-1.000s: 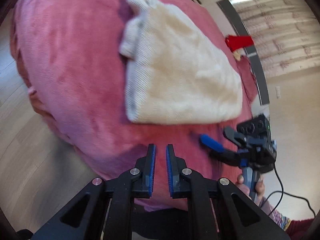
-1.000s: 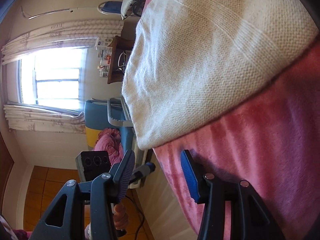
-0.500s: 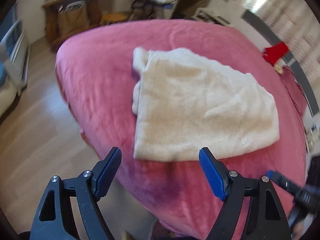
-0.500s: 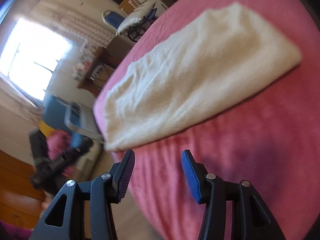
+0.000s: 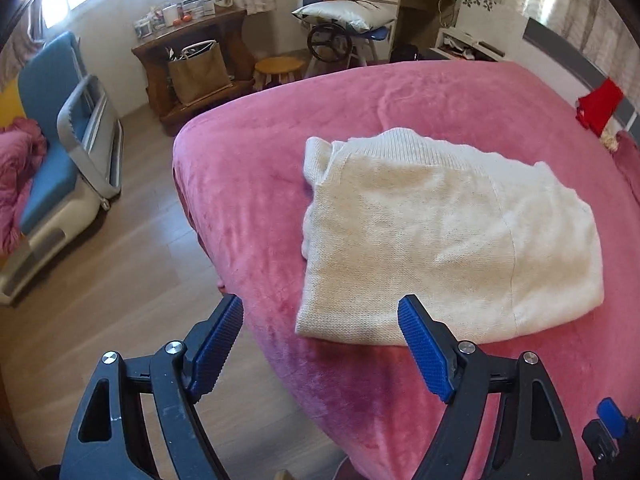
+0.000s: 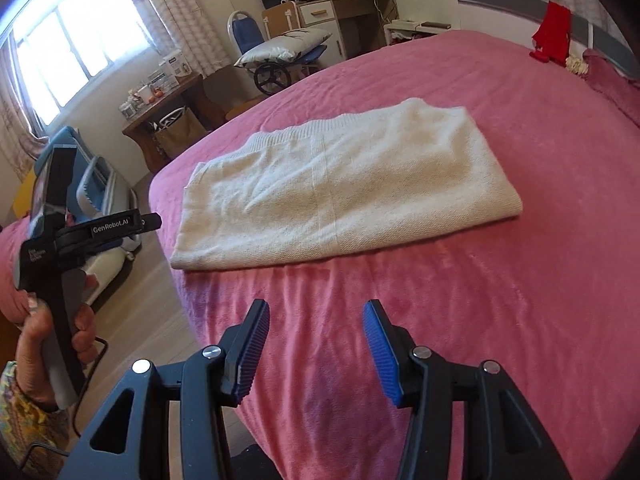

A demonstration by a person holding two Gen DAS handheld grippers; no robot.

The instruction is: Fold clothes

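Note:
A cream knitted garment (image 5: 448, 236) lies folded into a flat rectangle near the corner of a bed with a pink blanket (image 5: 320, 128). My left gripper (image 5: 320, 312) hangs above the bed's near corner, open wide, with nothing between its blue pads; the garment's near edge lies just beyond them. In the right wrist view the same garment (image 6: 340, 196) rests flat ahead, and my right gripper (image 6: 316, 320) stands open over bare pink blanket (image 6: 500, 280), apart from the cloth. A hand holds the left gripper's handle (image 6: 60, 264) at the left of that view.
Wooden floor (image 5: 132, 240) runs left of the bed. A blue and grey folding chair (image 5: 68, 136) stands by the wall. A wooden shelf with a bag (image 5: 200, 68), a stool (image 5: 280, 68) and a pillow on a chair (image 5: 344, 16) sit beyond. A red cloth (image 5: 600, 104) hangs at the headboard.
My left gripper went from shut to wide open. Both grippers rose and drew back from the garment, which now lies whole in both views instead of close up.

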